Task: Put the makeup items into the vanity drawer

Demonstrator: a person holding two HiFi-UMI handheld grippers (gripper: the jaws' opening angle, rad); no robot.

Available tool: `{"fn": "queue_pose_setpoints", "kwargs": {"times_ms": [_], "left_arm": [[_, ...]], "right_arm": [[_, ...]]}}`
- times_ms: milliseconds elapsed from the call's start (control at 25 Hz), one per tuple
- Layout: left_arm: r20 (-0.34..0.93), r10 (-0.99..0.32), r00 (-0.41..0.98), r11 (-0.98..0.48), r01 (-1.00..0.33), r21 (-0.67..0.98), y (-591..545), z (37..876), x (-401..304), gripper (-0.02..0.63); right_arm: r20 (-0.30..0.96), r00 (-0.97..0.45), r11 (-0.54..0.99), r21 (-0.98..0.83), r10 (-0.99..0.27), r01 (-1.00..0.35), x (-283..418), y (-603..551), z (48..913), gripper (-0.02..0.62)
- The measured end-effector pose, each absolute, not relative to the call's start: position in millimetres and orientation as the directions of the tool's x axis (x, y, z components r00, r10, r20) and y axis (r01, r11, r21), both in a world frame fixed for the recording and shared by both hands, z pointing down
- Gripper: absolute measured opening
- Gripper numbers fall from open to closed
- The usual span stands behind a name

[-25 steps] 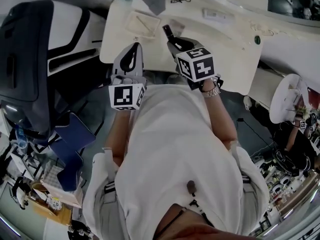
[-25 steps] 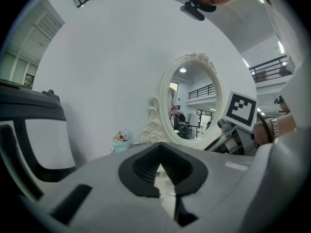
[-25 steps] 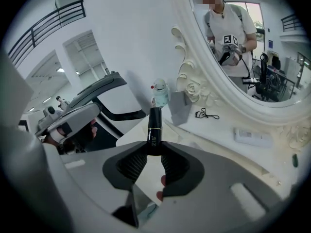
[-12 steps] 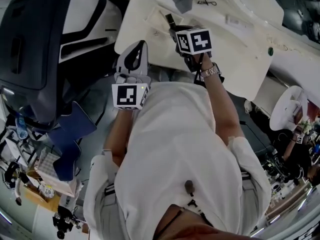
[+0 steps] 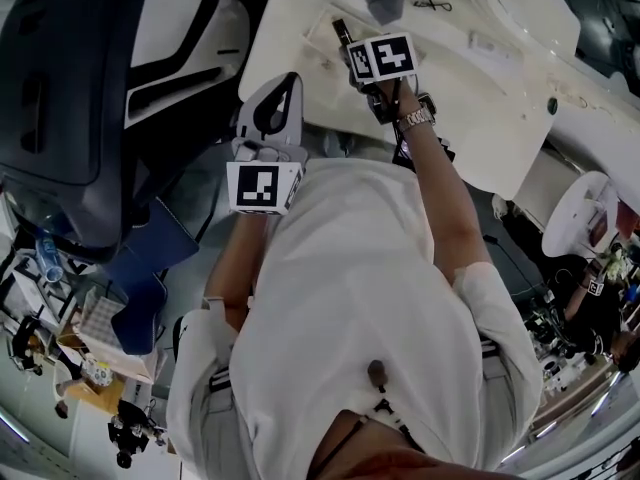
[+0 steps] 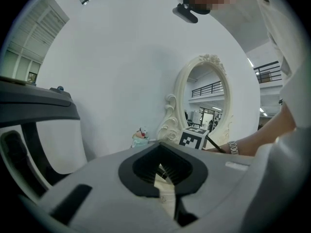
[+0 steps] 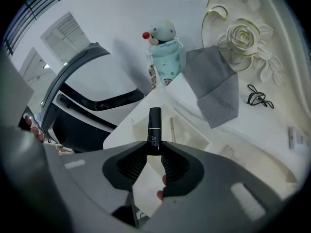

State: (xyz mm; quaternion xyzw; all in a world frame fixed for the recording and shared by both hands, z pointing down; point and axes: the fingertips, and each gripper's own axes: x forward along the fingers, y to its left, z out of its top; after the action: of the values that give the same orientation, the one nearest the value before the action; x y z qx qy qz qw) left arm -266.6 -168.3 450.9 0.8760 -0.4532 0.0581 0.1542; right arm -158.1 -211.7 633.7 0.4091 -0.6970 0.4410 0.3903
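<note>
Right gripper [image 7: 154,154] fingers were clamped on the black makeup tube [image 7: 154,123], pitched steeply down over the shallow tray [image 7: 188,129] near the bench [image 7: 262,125] left corner, probably lining up the drop. Left gripper [image 6: 163,171] fingers were together, empty, off the bench's near edge

White vanity top [image 7: 252,125], landmark = grey cloth [image 7: 214,89].
Teal cup [image 7: 165,57] stands just left of the cloth; black loop [image 7: 257,97] lies right of it; shallow tray [image 7: 189,133] near its lower edge, thin stick [image 7: 171,126] inside.
</note>
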Motion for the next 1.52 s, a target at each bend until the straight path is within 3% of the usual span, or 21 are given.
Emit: {"fn": "queue_pose_setpoints", "kwargs": {"times_ms": [600, 1000, 1320, 1520], "left_arm": [[0.274, -0.768, 0.579, -0.541, -0.816, 0.205, -172.9, 459.3, -271.3, 0.006], [0.274, -0.775, 0.569, -0.533, -0.822, 0.2, -167.2, 461.0, -277.3, 0.006], [0.267, -0.768, 0.582, -0.545, -0.813, 0.203, -161.6, 460.0, -273.7, 0.006], [0.265, -0.742, 0.616, -0.582, -0.788, 0.201, -154.5, 460.2, -258.6, 0.006]], "right_arm": [[0.935, -0.329, 0.236, -0.293, -0.133, -0.927, -158.7, -212.0, 675.5, 0.099], [0.937, -0.311, 0.241, -0.268, -0.158, -0.933, -159.5, -213.8, 675.2, 0.101], [0.911, -0.355, 0.231, -0.306, -0.211, -0.924, -160.1, -210.3, 663.3, 0.165], [0.89, -0.363, 0.23, -0.305, -0.277, -0.924, -153.2, -203.3, 648.1, 0.141]]}}
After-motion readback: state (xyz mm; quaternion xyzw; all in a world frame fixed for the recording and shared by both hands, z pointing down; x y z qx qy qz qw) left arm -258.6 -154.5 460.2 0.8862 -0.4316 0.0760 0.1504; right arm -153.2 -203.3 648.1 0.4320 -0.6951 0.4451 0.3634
